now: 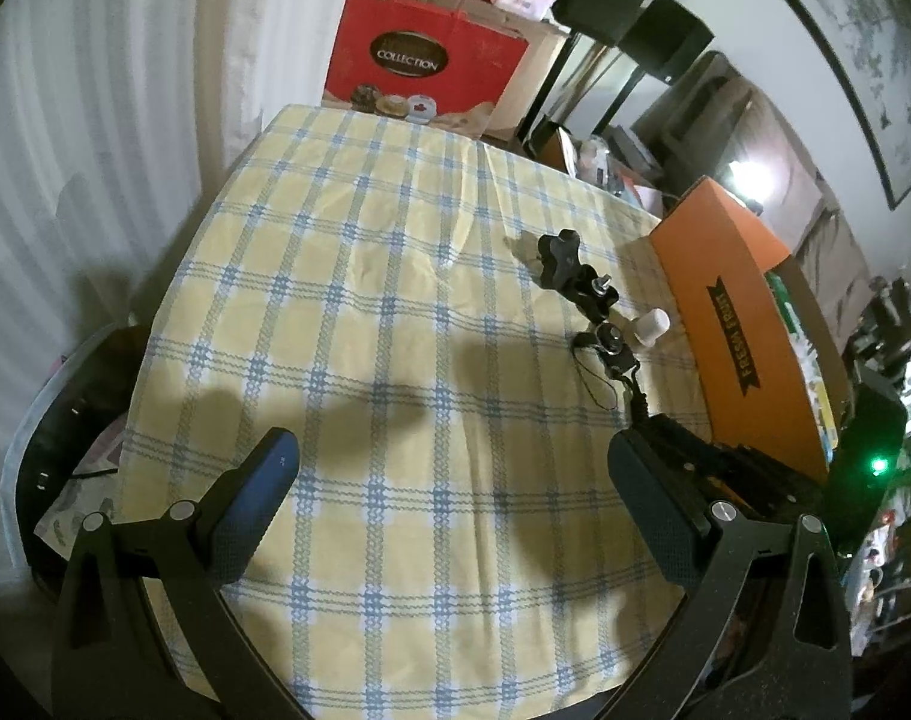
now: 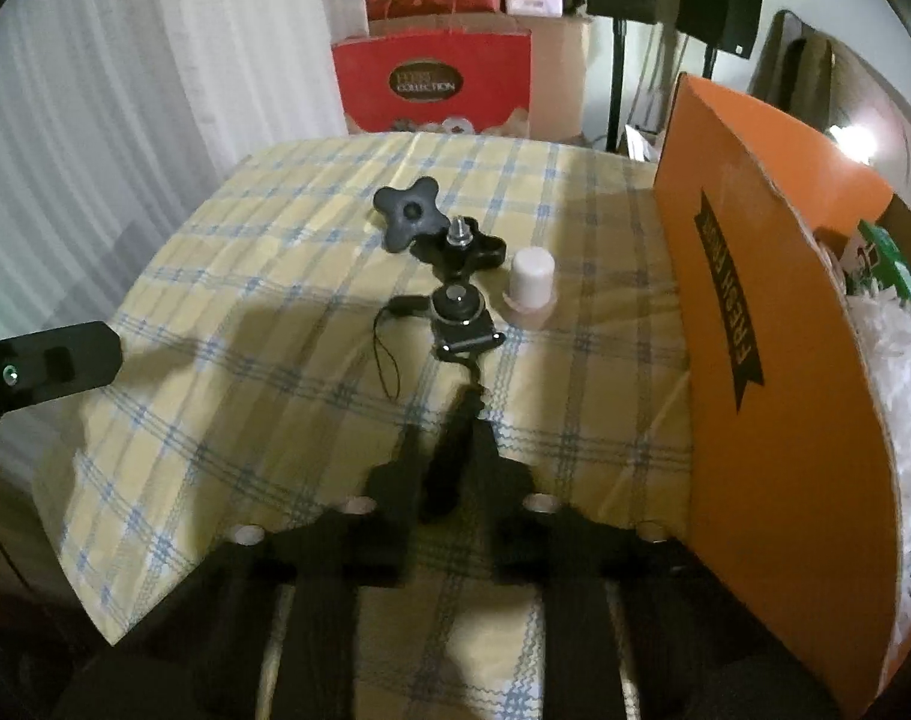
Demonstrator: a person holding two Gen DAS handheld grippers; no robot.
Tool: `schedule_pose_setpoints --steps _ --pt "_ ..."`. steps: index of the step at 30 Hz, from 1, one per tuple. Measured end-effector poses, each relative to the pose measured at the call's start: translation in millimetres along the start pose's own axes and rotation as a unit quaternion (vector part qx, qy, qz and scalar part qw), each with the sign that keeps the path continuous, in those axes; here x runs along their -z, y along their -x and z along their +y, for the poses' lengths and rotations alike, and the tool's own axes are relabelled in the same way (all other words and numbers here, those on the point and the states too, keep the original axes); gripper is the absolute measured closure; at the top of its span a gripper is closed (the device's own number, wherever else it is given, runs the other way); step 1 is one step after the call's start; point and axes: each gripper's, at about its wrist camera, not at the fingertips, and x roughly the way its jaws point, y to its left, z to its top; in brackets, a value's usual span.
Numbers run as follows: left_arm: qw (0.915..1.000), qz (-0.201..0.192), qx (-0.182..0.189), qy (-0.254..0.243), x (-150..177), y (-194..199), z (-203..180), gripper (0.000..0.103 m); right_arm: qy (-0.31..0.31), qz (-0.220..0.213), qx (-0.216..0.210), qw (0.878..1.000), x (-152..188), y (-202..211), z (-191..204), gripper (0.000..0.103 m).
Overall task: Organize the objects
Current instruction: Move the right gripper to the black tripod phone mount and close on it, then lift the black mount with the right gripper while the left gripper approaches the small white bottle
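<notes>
A black ball-head mount (image 2: 461, 318) with a thin wrist loop lies on the checked tablecloth (image 2: 263, 276), its dark stem pointing toward me. My right gripper (image 2: 455, 450) is shut on that stem, though the fingers are blurred. Just beyond the mount are a black star knob (image 2: 408, 217), a second knob with a screw (image 2: 464, 246) and a white cap (image 2: 532, 279) standing upright. In the left wrist view the mount (image 1: 611, 348), knobs (image 1: 560, 249) and cap (image 1: 650, 327) sit to the right. My left gripper (image 1: 455, 456) hovers open over bare cloth, nothing between its fingers.
An orange "FRESH FRUIT" box (image 2: 755, 330) stands open along the table's right side with white shredded paper inside. A red gift bag (image 2: 431, 84) and boxes sit past the far edge. A white curtain (image 2: 155, 90) hangs on the left. The cloth drops off at the near-left edge.
</notes>
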Motion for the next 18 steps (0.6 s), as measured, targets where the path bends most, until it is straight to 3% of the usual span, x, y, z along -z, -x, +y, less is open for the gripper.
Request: schedule_pose_setpoints --steps 2,8,18 --pt "1.0000 0.002 0.004 0.003 0 0 0 0.000 -0.007 0.001 -0.014 1.000 0 -1 -2 0.095" --pt "1.0000 0.001 0.004 0.003 1 1 0 0.000 -0.028 -0.002 -0.053 0.998 2 5 -6 0.095" --pt "0.9999 -0.003 0.014 -0.001 -5 8 -12 0.000 -0.022 -0.053 -0.067 0.996 -12 49 -2 0.095"
